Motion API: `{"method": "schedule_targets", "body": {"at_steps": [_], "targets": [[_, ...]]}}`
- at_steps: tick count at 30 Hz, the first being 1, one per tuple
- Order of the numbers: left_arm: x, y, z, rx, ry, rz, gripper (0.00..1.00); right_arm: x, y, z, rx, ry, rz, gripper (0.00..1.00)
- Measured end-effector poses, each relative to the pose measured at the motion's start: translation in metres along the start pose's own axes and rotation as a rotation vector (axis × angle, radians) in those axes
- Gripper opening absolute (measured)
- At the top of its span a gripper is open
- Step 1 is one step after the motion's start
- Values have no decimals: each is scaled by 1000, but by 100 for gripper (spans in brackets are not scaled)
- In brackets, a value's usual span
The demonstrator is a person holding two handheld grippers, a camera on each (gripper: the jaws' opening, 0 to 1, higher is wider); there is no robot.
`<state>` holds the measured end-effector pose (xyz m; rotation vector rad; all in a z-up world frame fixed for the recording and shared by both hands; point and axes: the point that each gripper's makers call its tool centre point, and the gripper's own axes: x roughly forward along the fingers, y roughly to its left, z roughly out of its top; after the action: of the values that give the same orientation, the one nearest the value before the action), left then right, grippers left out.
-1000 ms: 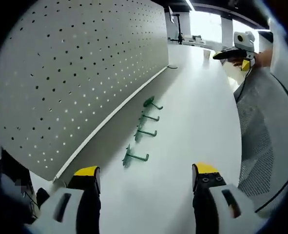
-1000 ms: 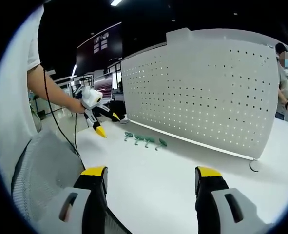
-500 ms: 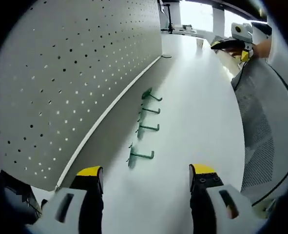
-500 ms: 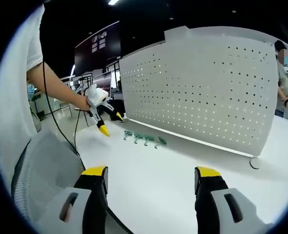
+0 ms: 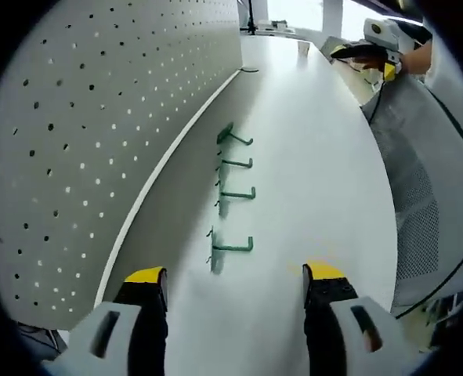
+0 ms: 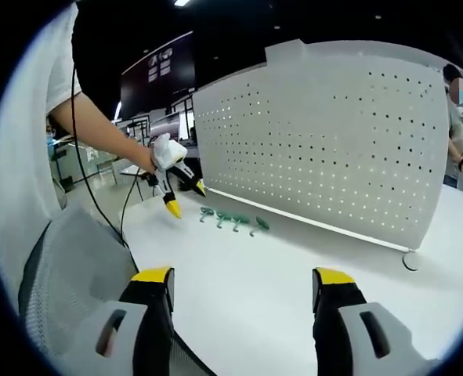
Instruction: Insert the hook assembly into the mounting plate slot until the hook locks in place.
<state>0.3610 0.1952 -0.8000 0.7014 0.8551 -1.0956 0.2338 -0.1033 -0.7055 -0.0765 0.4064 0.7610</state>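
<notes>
Jaws spread and empty, the left gripper (image 5: 233, 283) sits just short of the nearest green hook (image 5: 229, 248), its shank lying crosswise beside the pegboard (image 5: 74, 133); the right gripper (image 6: 243, 291), also agape, hangs well apart.

four green hooks (image 5: 229, 192) in row beside upright white pegboard (image 5: 74, 133)

Four hooks (image 5: 233, 193) are lying in a row on the table (image 5: 317, 180), just beside the foot of the upright pegboard (image 5: 82, 125). A mesh chair back (image 6: 66, 274) is standing at the table's near edge.
</notes>
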Motion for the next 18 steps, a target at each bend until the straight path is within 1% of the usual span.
{"method": "schedule_targets", "body": {"at_steps": [3, 6, 8, 11, 14, 16, 18], "targets": [[4, 0, 3, -2, 8, -28, 71, 0, 0, -1, -1, 5, 3, 69], [8, -1, 2, 41, 37, -49, 73, 1, 1, -3, -1, 15, 8, 69], [10, -1, 4, 45, 35, -56, 72, 2, 1, -4, -1, 18, 9, 69], [13, 2, 1, 52, 60, -69, 71, 2, 1, -5, 5, 23, 9, 70], [15, 3, -2, 82, 84, -76, 71, 1, 1, -6, 12, 26, 8, 70], [15, 4, 0, 74, 78, -78, 71, 2, 1, -6, 15, 27, 8, 70], [16, 5, -1, 74, 85, -80, 71, 2, 1, -7, 13, 30, 7, 70]]}}
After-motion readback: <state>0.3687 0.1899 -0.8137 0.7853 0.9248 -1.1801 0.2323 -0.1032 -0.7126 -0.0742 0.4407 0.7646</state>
